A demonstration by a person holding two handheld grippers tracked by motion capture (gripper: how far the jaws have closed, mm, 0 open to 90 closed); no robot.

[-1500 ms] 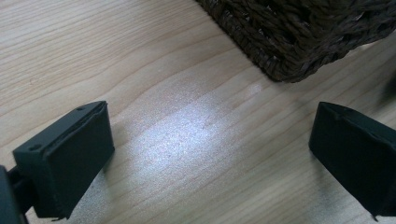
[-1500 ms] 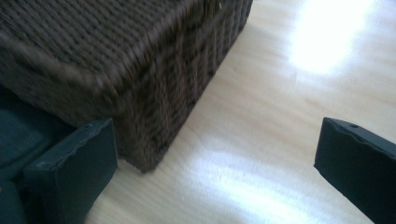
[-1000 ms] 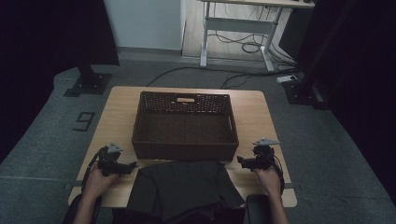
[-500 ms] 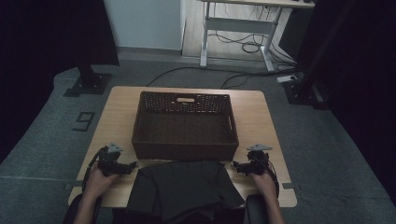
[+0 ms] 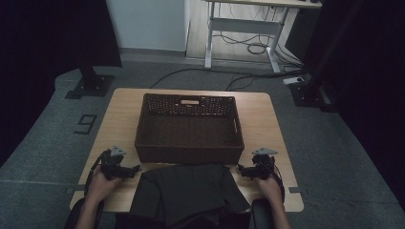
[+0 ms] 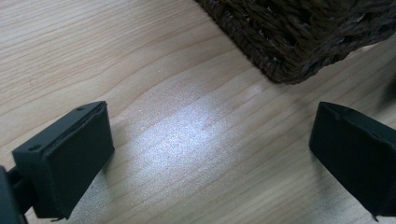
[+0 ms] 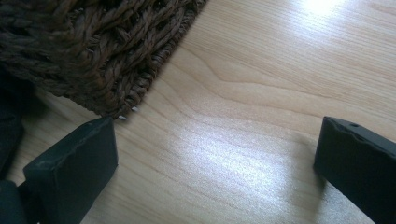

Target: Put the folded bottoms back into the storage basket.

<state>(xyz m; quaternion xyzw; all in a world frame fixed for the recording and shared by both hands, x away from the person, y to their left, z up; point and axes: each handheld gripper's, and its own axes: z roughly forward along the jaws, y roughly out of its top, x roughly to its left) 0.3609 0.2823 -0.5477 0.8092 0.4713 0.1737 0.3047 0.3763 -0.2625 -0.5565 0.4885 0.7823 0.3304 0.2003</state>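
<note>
High view shows the dark folded cloth [image 5: 186,193] at the light wooden worktop's [image 5: 119,119] near edge before the brown woven basket [image 5: 189,128], flanked by left claw [image 5: 133,170] and right claw [image 5: 242,170], both spread wide and empty, seemingly poised to grasp its corners.

Dark cloth [image 5: 188,193] hangs over the surface's [image 5: 119,119] near edge; its lower part runs off frame. Basket [image 6: 299,37] is cropped to one corner in both gripper views. Left tool [image 5: 133,170] jaw gap is probably too small to read from above.
</note>
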